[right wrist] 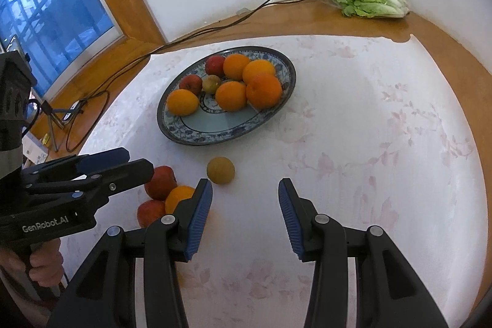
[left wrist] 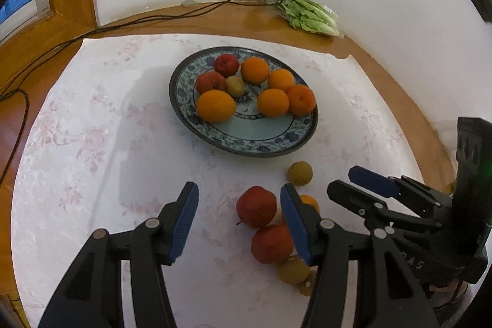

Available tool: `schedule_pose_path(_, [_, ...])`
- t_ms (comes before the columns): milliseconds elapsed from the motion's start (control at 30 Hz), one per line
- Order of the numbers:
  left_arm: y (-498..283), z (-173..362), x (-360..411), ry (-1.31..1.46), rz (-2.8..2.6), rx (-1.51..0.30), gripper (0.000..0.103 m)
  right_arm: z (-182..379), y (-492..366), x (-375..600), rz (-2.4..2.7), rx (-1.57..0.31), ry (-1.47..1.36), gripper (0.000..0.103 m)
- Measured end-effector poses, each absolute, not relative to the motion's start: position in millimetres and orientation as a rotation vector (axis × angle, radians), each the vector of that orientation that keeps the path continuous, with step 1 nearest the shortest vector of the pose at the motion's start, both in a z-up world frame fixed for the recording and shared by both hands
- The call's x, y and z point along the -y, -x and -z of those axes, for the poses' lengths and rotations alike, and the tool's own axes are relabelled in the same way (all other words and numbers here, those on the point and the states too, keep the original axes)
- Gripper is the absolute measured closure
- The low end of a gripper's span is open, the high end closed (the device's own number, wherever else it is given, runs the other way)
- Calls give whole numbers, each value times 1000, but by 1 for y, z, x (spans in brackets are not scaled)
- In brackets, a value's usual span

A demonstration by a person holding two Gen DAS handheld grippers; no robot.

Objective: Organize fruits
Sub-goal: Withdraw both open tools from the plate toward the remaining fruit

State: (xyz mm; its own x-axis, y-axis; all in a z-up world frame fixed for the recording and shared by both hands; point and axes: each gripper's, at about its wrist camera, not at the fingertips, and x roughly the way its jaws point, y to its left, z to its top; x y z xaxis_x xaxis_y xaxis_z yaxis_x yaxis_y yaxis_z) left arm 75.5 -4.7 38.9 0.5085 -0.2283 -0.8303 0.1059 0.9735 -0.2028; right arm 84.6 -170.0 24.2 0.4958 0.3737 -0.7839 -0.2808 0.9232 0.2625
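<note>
A blue-patterned plate [left wrist: 270,140] [right wrist: 184,131] holds several oranges, two red apples and a small yellow-green fruit. Loose on the white cloth lie two red apples [left wrist: 256,206] [right wrist: 160,182], an orange [left wrist: 310,202] [right wrist: 178,197] and small yellow-green fruits [left wrist: 299,172] [right wrist: 220,170]. My left gripper [left wrist: 238,220] is open and empty, hovering over the loose apples. My right gripper [right wrist: 246,215] is open and empty, just right of the loose pile; it also shows in the left wrist view [left wrist: 366,189].
A bag of lettuce [left wrist: 310,15] [right wrist: 369,0] lies at the back by the wall. A charger and black cable [left wrist: 153,17] run from the wall socket across the wooden table [left wrist: 215,17]. A window is at the left.
</note>
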Motion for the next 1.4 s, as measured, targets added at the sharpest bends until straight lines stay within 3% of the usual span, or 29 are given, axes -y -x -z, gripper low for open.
schedule_pose_path(833, [-74, -26, -2, 192, 215, -1022, 45, -15, -82, 176, -386, -997, -122, 57])
schedule_pose_path(1133, [-71, -23, 13, 200, 293, -1062, 62, -10, -83, 179, -386, -1007, -139, 57])
schedule_pose_path(1400, [-73, -19, 19, 208, 316, -1057, 66, -9, -81, 180, -381, -1000, -144, 57])
